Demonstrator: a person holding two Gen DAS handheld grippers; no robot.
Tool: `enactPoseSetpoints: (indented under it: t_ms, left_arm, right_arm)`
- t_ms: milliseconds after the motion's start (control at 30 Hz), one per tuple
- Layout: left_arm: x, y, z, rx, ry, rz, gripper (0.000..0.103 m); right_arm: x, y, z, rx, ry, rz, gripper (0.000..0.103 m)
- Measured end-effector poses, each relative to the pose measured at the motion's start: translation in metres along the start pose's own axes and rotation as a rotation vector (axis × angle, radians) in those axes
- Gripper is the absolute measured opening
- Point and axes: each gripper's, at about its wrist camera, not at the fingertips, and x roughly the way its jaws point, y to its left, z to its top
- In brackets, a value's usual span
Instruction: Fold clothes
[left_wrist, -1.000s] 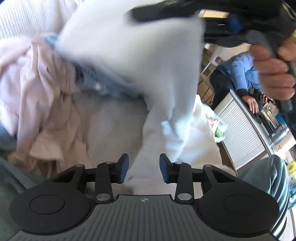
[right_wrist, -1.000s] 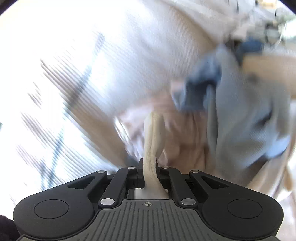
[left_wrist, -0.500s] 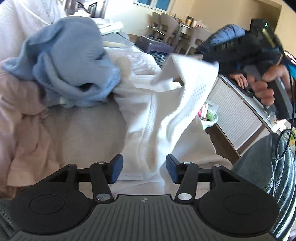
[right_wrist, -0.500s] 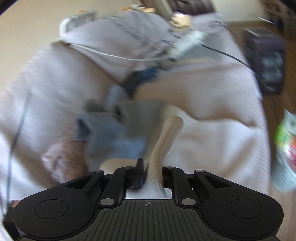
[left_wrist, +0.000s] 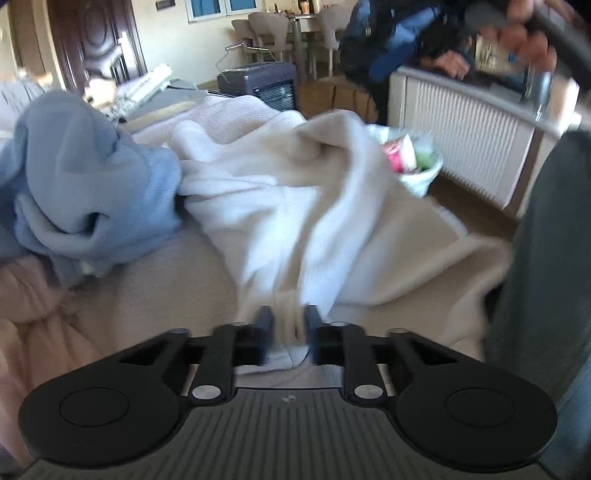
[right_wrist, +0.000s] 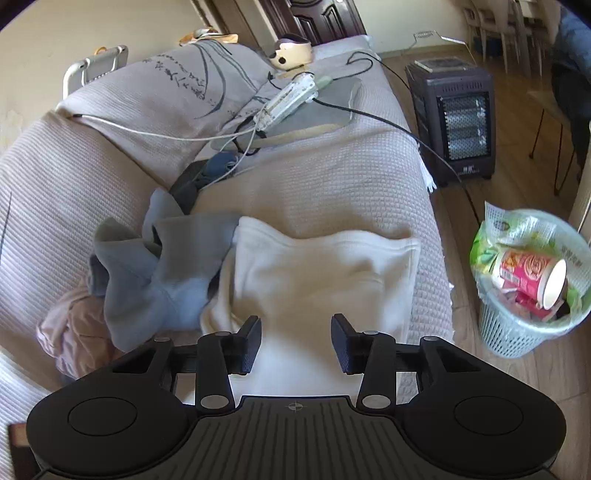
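Observation:
A white knitted garment (left_wrist: 280, 206) lies rumpled across the sofa seat, its near edge running in between my left gripper's (left_wrist: 288, 325) fingers. Those jaws are closing and only a narrow, blurred gap filled with white cloth is left. In the right wrist view the same white garment (right_wrist: 321, 273) lies spread flat on the seat. My right gripper (right_wrist: 296, 332) hovers over its near edge with jaws opening, and the pads are clear of the cloth. A blue garment (right_wrist: 147, 280) is bunched at the white one's left side, with a pink garment (right_wrist: 70, 332) beyond it.
The sofa (right_wrist: 332, 177) has a textured beige cover. A power strip (right_wrist: 288, 99) with cables and cushions lie at its far end. A wastebasket (right_wrist: 532, 306) full of rubbish stands on the floor at right, with a dark heater (right_wrist: 454, 122) behind. A person's trouser leg (left_wrist: 546, 277) is at right.
The right gripper let go of the white garment, which dropped from hanging to lying spread on the sofa. The left gripper's jaws went from wide apart to nearly together on the cloth's near edge.

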Motion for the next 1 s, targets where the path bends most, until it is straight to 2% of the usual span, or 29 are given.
enactPoseSetpoints:
  t_ms: [100,233,367,400,467,500,567,667,733,833,867,900,933,1000]
  left_arm:
    - [-0.006,0.001,-0.002,0.03,0.001,0.031,0.011]
    - [-0.031,0.01,-0.008,0.004,0.016,0.136,0.01]
    - [-0.045,0.027,-0.025,-0.092,0.086,0.315,0.007]
    - [-0.043,0.035,-0.032,-0.136,0.12,0.372,0.0]
    - [-0.037,0.056,-0.052,-0.2,0.213,0.495,0.0]
    - [-0.037,0.067,-0.06,-0.229,0.238,0.516,0.0]
    - [-0.05,0.082,-0.063,-0.302,0.196,0.447,0.0]
    - [-0.06,0.084,-0.049,-0.276,0.139,0.404,0.0]
    - [-0.065,0.091,-0.038,-0.328,0.079,0.33,0.001]
    - [-0.066,0.1,-0.019,-0.373,-0.008,0.287,0.004]
    - [-0.064,0.105,-0.011,-0.394,-0.026,0.267,0.012]
    - [-0.062,0.111,-0.003,-0.419,-0.044,0.244,0.045]
    - [-0.061,0.117,0.004,-0.452,-0.065,0.216,0.069]
    - [-0.056,0.125,0.017,-0.486,-0.099,0.155,0.07]
  right_arm:
    - [0.006,0.007,0.0,0.0,0.03,-0.016,0.043]
    - [0.02,0.01,0.001,0.017,0.064,-0.069,0.044]
    - [0.041,0.015,0.005,0.063,0.085,-0.062,0.055]
    - [0.046,0.018,0.006,0.073,0.092,-0.047,0.057]
    - [0.055,0.025,0.007,0.07,0.107,-0.027,0.057]
    - [0.059,0.03,0.007,0.067,0.114,-0.019,0.057]
    - [0.066,0.038,0.008,0.042,0.125,-0.022,0.057]
    - [0.072,0.046,0.01,0.032,0.122,-0.015,0.057]
    - [0.074,0.05,0.012,0.055,0.112,0.009,0.058]
    - [0.073,0.061,0.018,0.054,0.088,0.073,0.058]
    - [0.073,0.065,0.02,0.051,0.084,0.089,0.058]
    - [0.074,0.068,0.02,0.053,0.082,0.103,0.061]
    - [0.074,0.071,0.021,0.055,0.08,0.116,0.063]
    - [0.074,0.075,0.02,0.04,0.069,0.12,0.064]
